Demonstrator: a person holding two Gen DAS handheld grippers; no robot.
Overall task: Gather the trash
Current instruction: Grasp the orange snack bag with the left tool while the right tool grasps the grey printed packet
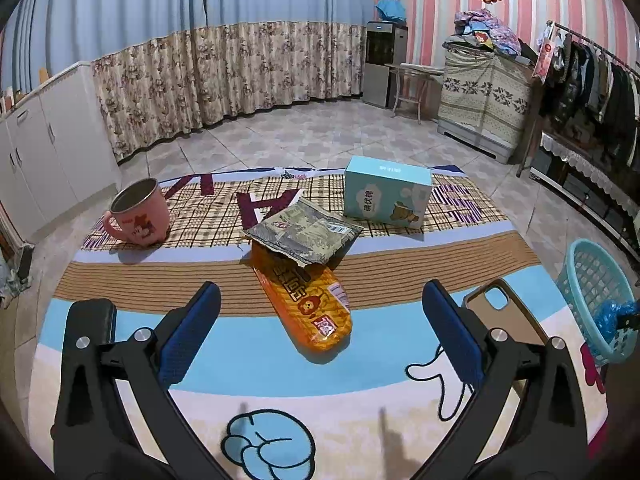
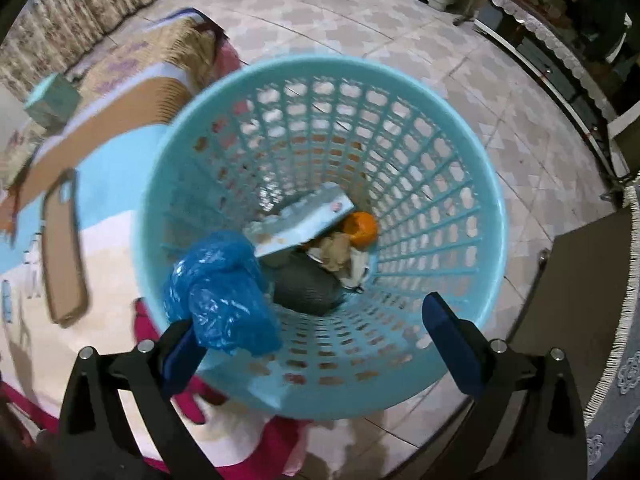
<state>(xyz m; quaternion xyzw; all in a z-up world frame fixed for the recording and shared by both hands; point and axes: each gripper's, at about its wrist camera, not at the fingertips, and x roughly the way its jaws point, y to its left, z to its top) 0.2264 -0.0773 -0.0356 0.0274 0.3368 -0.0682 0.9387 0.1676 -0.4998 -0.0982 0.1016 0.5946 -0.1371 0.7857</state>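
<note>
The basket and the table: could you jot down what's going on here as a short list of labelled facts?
Basket: light blue basket beside the table, already holding trash
In the basket: a pale blue box, something orange, crumpled paper
Blue plastic bag: at the basket's near rim, by the right gripper; jaws wide apart, contact unclear
Left gripper: jaws open, holding nothing, above the table
On the table: orange packet partly under a grey packet, pink cup, blue box, phone case
</note>
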